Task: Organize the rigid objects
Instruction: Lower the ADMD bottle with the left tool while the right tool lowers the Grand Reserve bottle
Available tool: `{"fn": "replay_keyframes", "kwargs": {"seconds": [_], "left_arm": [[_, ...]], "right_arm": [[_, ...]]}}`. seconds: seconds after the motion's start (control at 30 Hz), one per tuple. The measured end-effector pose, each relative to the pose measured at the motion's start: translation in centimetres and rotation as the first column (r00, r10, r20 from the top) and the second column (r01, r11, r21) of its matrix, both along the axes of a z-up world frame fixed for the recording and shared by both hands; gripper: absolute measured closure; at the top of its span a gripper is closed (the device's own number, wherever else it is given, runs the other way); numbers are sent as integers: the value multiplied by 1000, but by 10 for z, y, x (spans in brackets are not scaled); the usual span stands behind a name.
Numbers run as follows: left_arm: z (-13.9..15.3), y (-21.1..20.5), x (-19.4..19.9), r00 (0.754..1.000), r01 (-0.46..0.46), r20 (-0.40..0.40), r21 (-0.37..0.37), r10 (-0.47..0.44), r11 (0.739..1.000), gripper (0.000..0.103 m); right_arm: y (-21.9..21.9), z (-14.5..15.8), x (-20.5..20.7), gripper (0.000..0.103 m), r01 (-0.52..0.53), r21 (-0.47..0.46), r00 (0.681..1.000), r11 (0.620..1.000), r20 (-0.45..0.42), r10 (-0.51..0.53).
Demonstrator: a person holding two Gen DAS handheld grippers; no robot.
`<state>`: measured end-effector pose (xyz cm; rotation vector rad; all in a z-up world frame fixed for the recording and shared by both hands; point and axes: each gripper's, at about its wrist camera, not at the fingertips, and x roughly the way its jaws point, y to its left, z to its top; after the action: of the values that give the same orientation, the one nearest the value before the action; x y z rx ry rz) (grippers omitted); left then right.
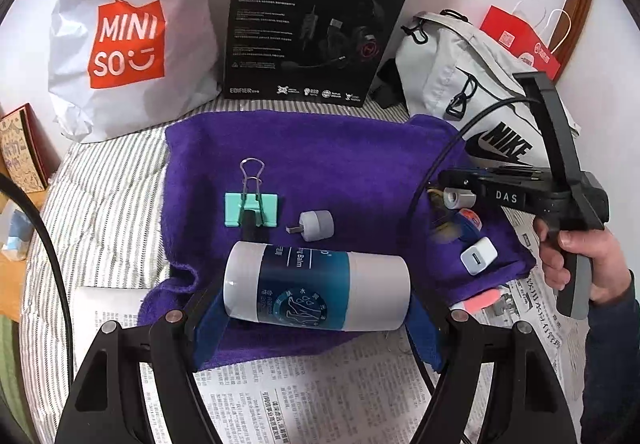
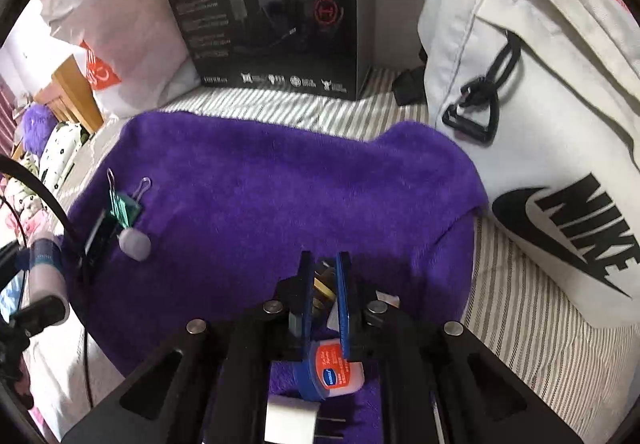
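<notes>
A white and blue balm bottle lies crosswise between the blue pads of my left gripper, which is shut on its two ends over the front of a purple towel. On the towel rest a mint binder clip and a grey roller. At the towel's right edge, a white charger and a small blue tin sit under my right gripper. Its jaws stand narrow, shut on a small brown and gold object. The tin and charger show below its fingers.
Behind the towel stand a white Miniso bag, a black headset box and a white Nike bag, with a red paper bag behind it. Newspaper covers the front, over striped bedding. A pink item lies on the paper.
</notes>
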<state>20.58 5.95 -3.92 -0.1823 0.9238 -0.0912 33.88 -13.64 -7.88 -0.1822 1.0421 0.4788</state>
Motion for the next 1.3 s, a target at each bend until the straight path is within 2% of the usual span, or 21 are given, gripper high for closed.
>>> {"fn": "replay_keyframes", "kwargs": {"seconds": [0.13,0.27,0.47,0.5,0.6,0.7,0.77,0.8,0.9,1.03,1.3], "left_arm": [[-1,0,1,1000,1,-2,0,-1,1000,27],[-4,-2,4,1000,5,-9,-1,-5,1000,27],[-6,-5,3,1000,15,-13,-2,-15,1000,27],[-5,-4,3,1000,13,-13,-3,-13,1000,27],[-4,-3,2,1000,17,-10,-10,-17,1000,27],[-3,-2,1,1000,18,-5,-8,-18,1000,27],[-2,0,0,1000,15,-4,-14,-15,1000,27],[-2,0,0,1000,14,-4,-16,-14,1000,27],[-2,1,-1,1000,15,-3,-15,-15,1000,27],[-3,1,-1,1000,16,-4,-19,-16,1000,27],[-4,1,0,1000,18,-6,-18,-18,1000,27]], "right_arm": [[-1,5,-12,90,-19,-1,1000,1000,4,19],[9,7,-24,75,-84,2,996,996,-13,84],[21,-12,-28,74,-88,-53,994,995,-75,84],[20,-13,-28,69,-80,-55,995,995,-71,76],[21,-14,-23,63,-51,-62,995,997,-85,45],[26,-18,-19,63,-42,-60,994,997,-107,35],[30,-21,-18,63,-40,-71,995,997,-93,33],[32,-21,-18,69,-41,-79,996,996,-80,34],[33,-20,-18,77,-50,-80,997,996,-62,46],[33,-20,-15,78,-82,-66,995,994,-64,78],[35,-12,1,78,-53,-49,997,997,-57,51]]}}
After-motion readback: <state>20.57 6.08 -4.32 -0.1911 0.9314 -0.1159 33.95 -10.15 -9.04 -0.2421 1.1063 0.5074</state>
